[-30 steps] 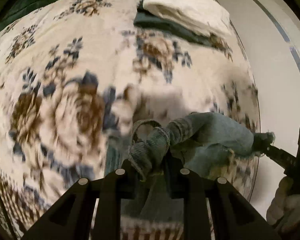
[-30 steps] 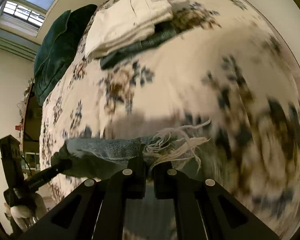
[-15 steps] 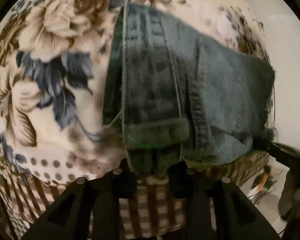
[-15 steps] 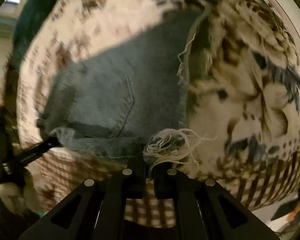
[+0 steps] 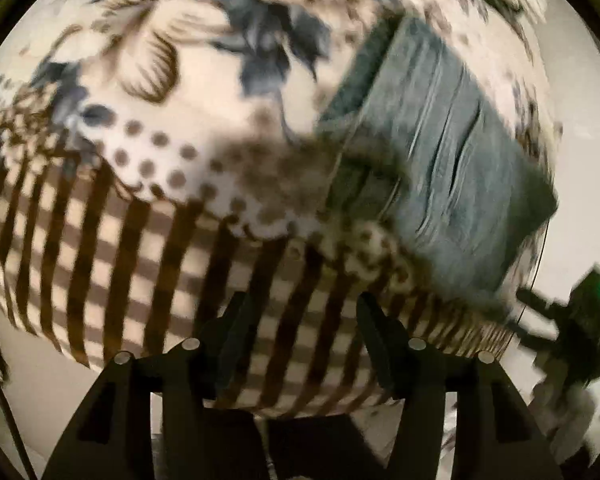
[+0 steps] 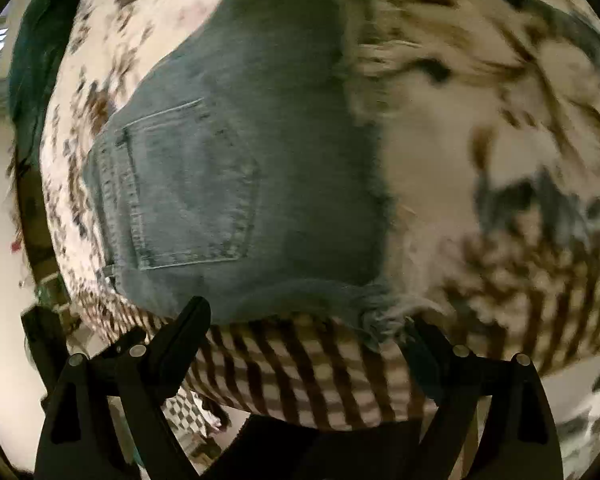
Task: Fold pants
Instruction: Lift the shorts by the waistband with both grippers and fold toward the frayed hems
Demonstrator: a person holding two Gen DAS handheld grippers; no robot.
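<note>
Folded blue denim pants point(image 6: 236, 184) lie flat near the bed's front edge, back pocket up, frayed hem to the right. In the left wrist view the pants point(image 5: 440, 160) lie up and to the right. My left gripper point(image 5: 304, 316) is open and empty, off to the left of the pants over the striped border. My right gripper point(image 6: 308, 320) is open and empty, its fingers just short of the pants' near edge. The right gripper also shows in the left wrist view point(image 5: 560, 320) at the far right.
The bed is covered by a cream floral blanket point(image 5: 180, 60) with a brown striped border point(image 5: 140, 260) that hangs over the front edge. A dark green pillow point(image 6: 32, 52) lies at the far left. Pale floor shows below the bed edge.
Both grippers have opened and let go of the pants, which now lie flat on the bed. Both have drawn back toward the bed's front edge; the left has shifted left.
</note>
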